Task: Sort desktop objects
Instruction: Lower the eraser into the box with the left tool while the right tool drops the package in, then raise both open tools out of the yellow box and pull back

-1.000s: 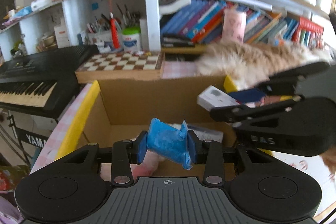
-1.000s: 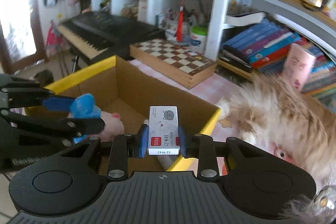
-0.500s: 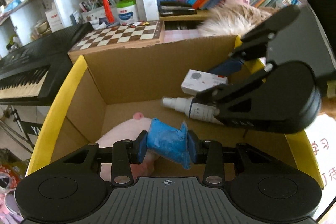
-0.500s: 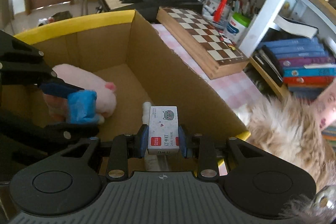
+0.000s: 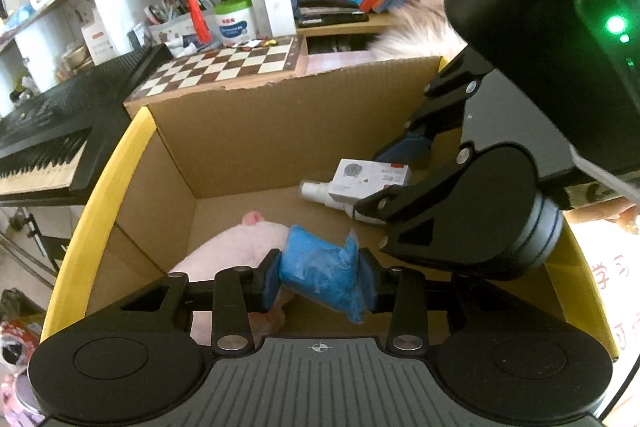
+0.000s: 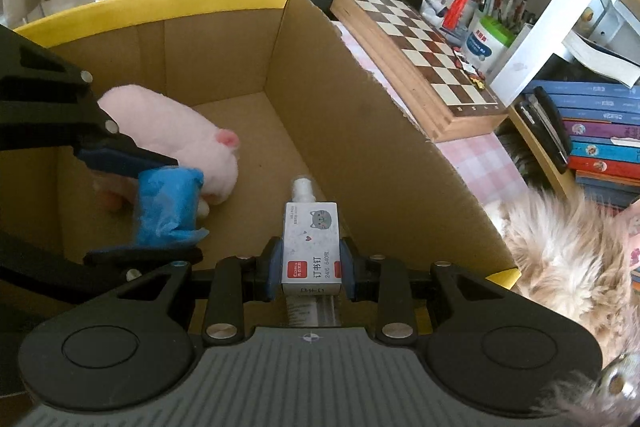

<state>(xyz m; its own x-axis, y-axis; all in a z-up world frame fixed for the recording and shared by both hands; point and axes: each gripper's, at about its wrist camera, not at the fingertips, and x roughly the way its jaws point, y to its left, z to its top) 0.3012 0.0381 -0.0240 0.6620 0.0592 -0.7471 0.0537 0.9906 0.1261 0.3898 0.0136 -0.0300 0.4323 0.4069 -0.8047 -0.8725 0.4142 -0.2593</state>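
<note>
Left wrist view, from left to right: a black keyboard (image 5: 44, 143) sits outside the cardboard box (image 5: 256, 139), whose left flap carries a yellow edge. Inside, a pink plush toy (image 5: 240, 243) lies on the box floor at the near left. Over it the left gripper (image 5: 320, 277) has its blue pads pressed against a crumpled blue packet (image 5: 320, 267), which is pinched between them above the box floor. Further right a white spray bottle (image 5: 320, 191) lies on the floor towards the far wall, and the right gripper (image 5: 394, 169) reaches in from the right, clamped on a small white staple box (image 5: 370, 179) (a cat face is printed on it) just over the bottle. A chessboard (image 5: 228, 67) lies beyond the box's far wall.

Right wrist view, same order: the left gripper (image 6: 160, 203) with the blue packet (image 6: 168, 207) beside the plush toy (image 6: 176, 131), then the staple box (image 6: 312, 247) held tight between the right gripper (image 6: 311, 269) pads over the bottle (image 6: 302, 189), and pale fur (image 6: 560, 247) outside the box at the right.
</note>
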